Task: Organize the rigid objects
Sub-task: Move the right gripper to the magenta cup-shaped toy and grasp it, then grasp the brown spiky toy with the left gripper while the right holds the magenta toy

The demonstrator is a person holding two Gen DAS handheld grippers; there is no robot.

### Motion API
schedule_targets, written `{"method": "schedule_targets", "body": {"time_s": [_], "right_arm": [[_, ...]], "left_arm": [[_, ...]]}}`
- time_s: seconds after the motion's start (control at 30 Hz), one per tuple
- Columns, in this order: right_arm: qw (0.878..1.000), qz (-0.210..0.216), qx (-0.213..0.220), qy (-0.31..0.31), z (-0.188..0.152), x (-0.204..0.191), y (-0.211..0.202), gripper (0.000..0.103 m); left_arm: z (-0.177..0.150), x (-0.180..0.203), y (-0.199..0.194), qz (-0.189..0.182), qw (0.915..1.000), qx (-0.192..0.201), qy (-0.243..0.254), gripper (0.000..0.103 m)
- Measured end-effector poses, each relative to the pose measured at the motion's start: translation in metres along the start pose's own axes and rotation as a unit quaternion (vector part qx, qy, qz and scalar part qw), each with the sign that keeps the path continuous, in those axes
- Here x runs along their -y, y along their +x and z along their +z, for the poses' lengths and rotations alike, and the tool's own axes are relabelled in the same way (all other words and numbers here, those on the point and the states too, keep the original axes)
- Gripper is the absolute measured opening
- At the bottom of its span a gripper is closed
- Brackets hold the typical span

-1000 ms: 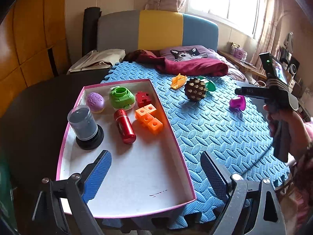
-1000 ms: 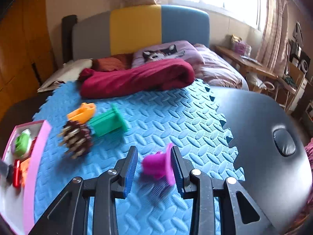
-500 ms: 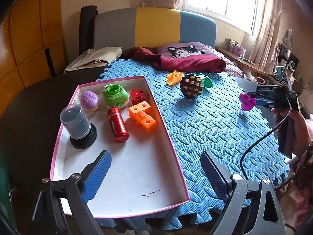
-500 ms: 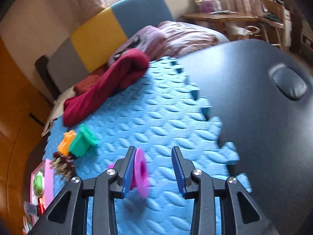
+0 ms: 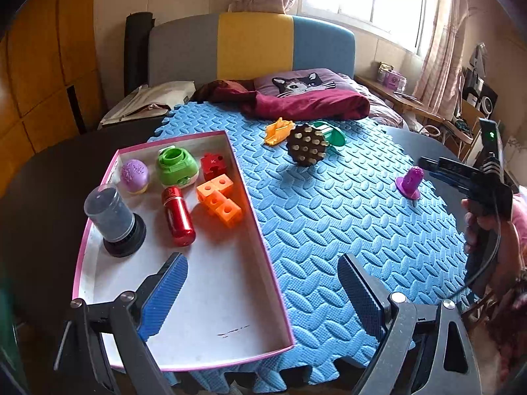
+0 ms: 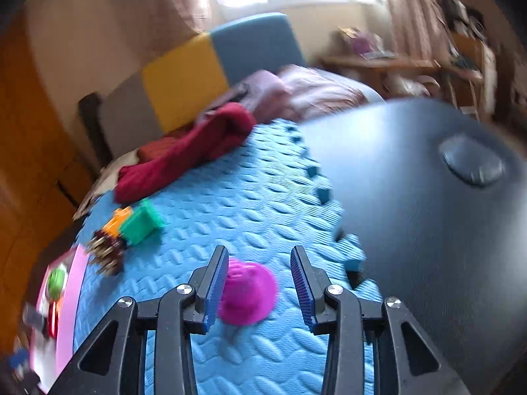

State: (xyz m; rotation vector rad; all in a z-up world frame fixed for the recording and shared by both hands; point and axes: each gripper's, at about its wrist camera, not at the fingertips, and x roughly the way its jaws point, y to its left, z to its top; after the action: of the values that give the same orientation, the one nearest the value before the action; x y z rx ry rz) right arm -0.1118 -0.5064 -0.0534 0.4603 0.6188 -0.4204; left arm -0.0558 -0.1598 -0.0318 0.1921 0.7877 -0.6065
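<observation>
A purple cone-shaped toy [image 5: 410, 182] stands on the blue foam mat [image 5: 329, 230] at the right. My right gripper [image 6: 259, 253] straddles the purple toy [image 6: 247, 291]; its jaws are opening, the right pad is clear of the toy and the left pad is close beside it. In the left wrist view the right gripper [image 5: 428, 166] sits just right of the toy. My left gripper [image 5: 260, 263] hangs open and empty over the near end of the pink-rimmed tray [image 5: 262, 230].
The tray holds a purple egg [image 5: 134, 172], a green toy [image 5: 176, 168], a red block [image 5: 213, 164], orange blocks [image 5: 219, 199], a red can [image 5: 178, 215] and a grey jar [image 5: 112, 219]. An orange piece [image 5: 279, 130], a spiky brown ball [image 5: 306, 144] and a green piece [image 5: 332, 135] lie on the mat. A dark table edge [image 6: 428, 230] borders the mat.
The right gripper rolled and shifted sideways, and its jaws spread. The purple toy, held above the mat before, now rests on the mat. The left gripper stayed put.
</observation>
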Motion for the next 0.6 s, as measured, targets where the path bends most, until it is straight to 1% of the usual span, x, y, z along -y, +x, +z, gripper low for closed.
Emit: {"method": "schedule_targets", "body": {"time_s": [0.03,0.13,0.17,0.23,0.27,0.47,0.57,0.6], "right_arm": [[1.0,-0.001,-0.007,-0.022,-0.001,-0.01,0.005,0.04],[0.996,-0.05,-0.016,-0.076,-0.007,-0.03,0.018,0.04],[0.995,-0.054,-0.019,-0.082,-0.009,-0.033,0.023,0.04],[0.995,-0.055,-0.035,-0.075,-0.01,-0.03,0.031,0.038],[0.996,-0.048,-0.036,-0.065,-0.009,-0.027,0.031,0.033],[0.997,-0.038,-0.044,-0.056,-0.011,-0.023,0.036,0.033],[0.997,-0.039,-0.042,-0.058,-0.013,-0.024,0.036,0.033],[0.997,-0.04,-0.042,-0.058,-0.012,-0.024,0.036,0.033]], "left_arm": [[0.001,0.002,-0.001,0.0,1.0,0.001,0.004,0.093],[0.005,0.007,-0.003,0.0,0.9999,0.005,0.012,0.093],[0.007,0.009,-0.003,0.0,0.9999,0.006,0.014,0.093],[0.011,0.012,-0.003,0.002,0.9998,0.008,0.018,0.093],[0.013,0.013,-0.002,0.002,0.9998,0.009,0.019,0.093],[0.041,0.029,0.012,-0.002,0.9996,0.011,0.027,0.093],[0.058,0.04,0.025,0.001,0.9995,0.012,0.029,0.099],[0.065,0.044,0.03,0.001,0.9995,0.013,0.029,0.099]]}}
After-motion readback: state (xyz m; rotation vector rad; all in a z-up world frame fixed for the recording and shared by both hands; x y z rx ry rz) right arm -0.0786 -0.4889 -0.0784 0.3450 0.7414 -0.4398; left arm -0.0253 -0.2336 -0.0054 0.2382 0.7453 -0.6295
